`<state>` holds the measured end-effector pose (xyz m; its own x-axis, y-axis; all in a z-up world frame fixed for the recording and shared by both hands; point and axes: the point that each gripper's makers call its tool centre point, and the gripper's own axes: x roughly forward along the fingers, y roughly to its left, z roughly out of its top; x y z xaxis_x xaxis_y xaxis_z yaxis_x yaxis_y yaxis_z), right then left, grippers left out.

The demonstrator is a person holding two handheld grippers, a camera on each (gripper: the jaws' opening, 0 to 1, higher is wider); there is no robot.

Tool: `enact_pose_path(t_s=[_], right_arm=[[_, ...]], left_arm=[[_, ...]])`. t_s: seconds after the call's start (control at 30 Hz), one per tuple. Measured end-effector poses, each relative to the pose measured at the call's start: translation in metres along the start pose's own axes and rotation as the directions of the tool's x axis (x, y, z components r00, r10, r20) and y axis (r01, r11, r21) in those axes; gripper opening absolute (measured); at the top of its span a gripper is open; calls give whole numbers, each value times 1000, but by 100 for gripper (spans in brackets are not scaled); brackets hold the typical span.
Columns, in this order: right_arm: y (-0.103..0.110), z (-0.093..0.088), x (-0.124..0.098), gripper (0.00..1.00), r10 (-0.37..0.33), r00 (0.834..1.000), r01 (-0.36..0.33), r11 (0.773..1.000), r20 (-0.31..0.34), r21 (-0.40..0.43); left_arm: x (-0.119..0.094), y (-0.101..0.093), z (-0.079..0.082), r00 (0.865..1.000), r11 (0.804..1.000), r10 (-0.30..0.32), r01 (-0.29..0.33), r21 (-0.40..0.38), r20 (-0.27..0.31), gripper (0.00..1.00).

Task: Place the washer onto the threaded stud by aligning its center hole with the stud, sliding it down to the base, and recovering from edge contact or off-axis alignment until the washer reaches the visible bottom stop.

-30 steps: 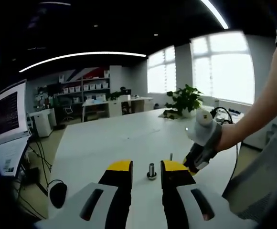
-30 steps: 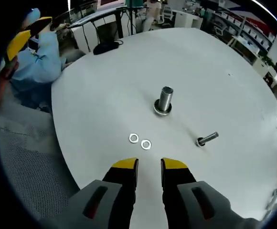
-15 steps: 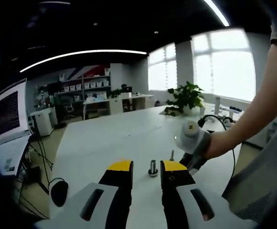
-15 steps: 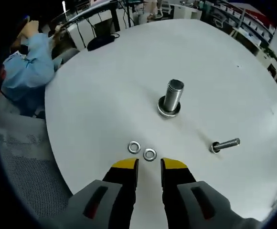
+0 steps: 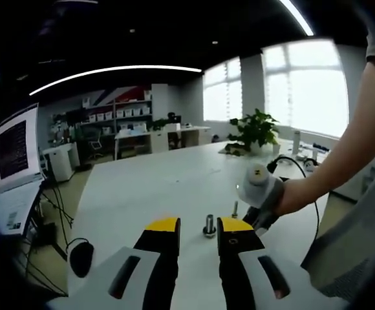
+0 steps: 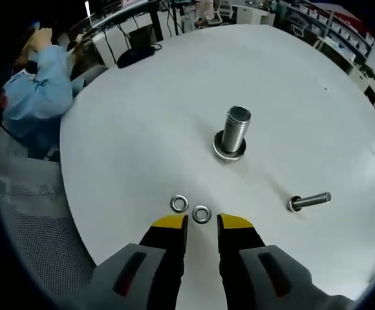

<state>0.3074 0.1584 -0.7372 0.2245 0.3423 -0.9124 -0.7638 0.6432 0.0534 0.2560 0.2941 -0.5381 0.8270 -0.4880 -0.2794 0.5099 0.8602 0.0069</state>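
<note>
Hover right gripper [image 6: 202,223], jaws spread and empty, over nearer washer [image 6: 202,214]; straddle its rim squarely, pinch flat off counter [image 6: 142,129], then carry to threaded stud [image 6: 234,131]

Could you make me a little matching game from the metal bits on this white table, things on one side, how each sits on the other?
Things:
1. threaded stud
2. bolt
3. two washers
4. right gripper

States:
A. lying on its side on the table
B. lying flat, side by side
C. standing upright on a round base
D. open, just short of the washers

Pairs: 1-C, 2-A, 3-B, 4-D
</note>
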Motion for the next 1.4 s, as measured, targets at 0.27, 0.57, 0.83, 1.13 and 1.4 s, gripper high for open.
enact_pose_path(t_s=[0.27,0.57,0.83,1.13,1.4], right_arm=[[1,-6,5,20,-1,999,0,999,-34,-46],[0,-4,6,19,-10,999,6,995,-43,-101],[1,-3,8,18,15,997,-34,971,-81,-235],[2,0,9,16,29,991,-70,948,-133,-312],[3,0,10,16,8,969,-98,928,-245,-360]], left_arm=[[0,1,-1,1000,1000,4,-4,9,-7,20],[1,0,-1,1000,1000,1,-1,12,-6,21],[2,-2,-4,1000,1000,-7,7,21,-19,21],[1,0,-4,1000,1000,5,-4,31,-19,21],[1,-1,-4,1000,999,6,-6,37,-22,21]])
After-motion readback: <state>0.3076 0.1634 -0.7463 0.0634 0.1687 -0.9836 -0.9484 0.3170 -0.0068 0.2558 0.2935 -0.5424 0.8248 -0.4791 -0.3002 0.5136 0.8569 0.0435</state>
